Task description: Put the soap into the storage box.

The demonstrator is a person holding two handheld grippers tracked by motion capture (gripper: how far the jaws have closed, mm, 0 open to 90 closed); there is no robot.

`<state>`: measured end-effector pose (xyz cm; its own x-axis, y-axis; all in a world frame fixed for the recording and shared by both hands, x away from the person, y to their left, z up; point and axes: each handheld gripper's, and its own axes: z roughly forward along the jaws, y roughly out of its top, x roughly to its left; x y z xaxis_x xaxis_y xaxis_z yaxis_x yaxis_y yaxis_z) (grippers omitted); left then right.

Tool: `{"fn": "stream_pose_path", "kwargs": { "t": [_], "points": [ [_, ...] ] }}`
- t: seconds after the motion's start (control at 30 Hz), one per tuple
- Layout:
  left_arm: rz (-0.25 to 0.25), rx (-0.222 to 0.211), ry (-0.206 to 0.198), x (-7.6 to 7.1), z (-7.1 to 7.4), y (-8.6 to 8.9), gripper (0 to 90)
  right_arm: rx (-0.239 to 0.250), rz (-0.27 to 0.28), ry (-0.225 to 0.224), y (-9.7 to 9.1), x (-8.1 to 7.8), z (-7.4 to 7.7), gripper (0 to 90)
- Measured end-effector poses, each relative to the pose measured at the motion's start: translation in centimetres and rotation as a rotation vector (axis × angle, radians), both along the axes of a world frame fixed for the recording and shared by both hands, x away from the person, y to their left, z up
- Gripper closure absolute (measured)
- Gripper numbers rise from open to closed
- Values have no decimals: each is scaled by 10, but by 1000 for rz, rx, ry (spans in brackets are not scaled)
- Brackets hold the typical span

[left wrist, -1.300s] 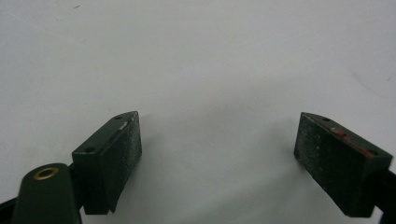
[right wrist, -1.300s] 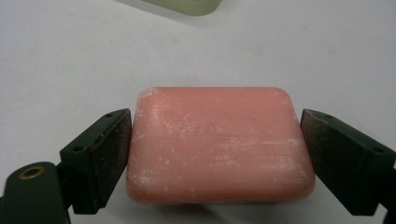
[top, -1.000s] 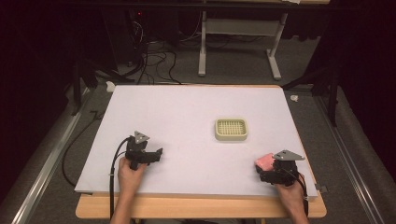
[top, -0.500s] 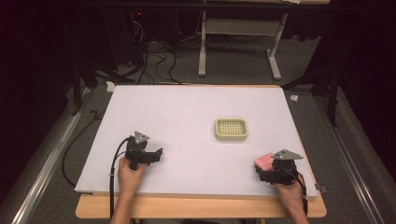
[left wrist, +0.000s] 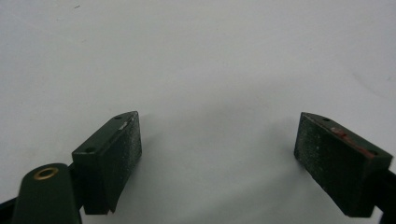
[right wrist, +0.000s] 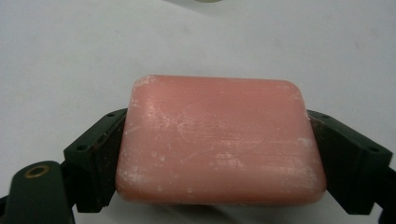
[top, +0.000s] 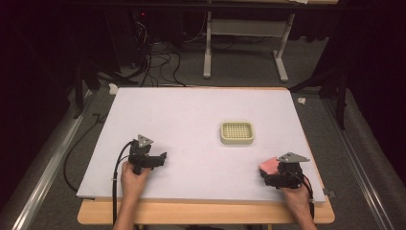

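Observation:
A pink bar of soap (right wrist: 219, 140) sits between the jaws of my right gripper (right wrist: 219, 154), which press on both of its sides. In the high view that gripper (top: 274, 173) rests at the front right of the white table, with the pink bar of soap (top: 268, 165) showing at its tip. A cream soap dish (top: 237, 132) with a gridded top stands a little beyond it, toward the middle. My left gripper (top: 162, 159) lies at the front left, open, and its jaws (left wrist: 217, 156) hold nothing over bare white table.
The white table top (top: 191, 115) lies on a wooden bench whose front edge (top: 206, 213) shows below the hands. Cables (top: 158, 62) and a desk frame (top: 244, 38) stand on the dark floor beyond the far edge. A metal rail (top: 43, 177) runs along the left side.

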<state>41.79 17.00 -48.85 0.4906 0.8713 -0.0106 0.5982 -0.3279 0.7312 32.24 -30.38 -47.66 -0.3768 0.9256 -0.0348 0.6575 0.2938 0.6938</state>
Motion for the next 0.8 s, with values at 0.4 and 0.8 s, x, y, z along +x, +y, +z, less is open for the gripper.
{"fn": "stream_pose_path", "kwargs": {
  "t": [0.4,0.8],
  "points": [
    [0,0,0,0,0,0,155,30,25,-30,10,6,12,136],
    [0,0,1,0,0,0,155,77,61,-52,22,15,23,136]
  ]
}}
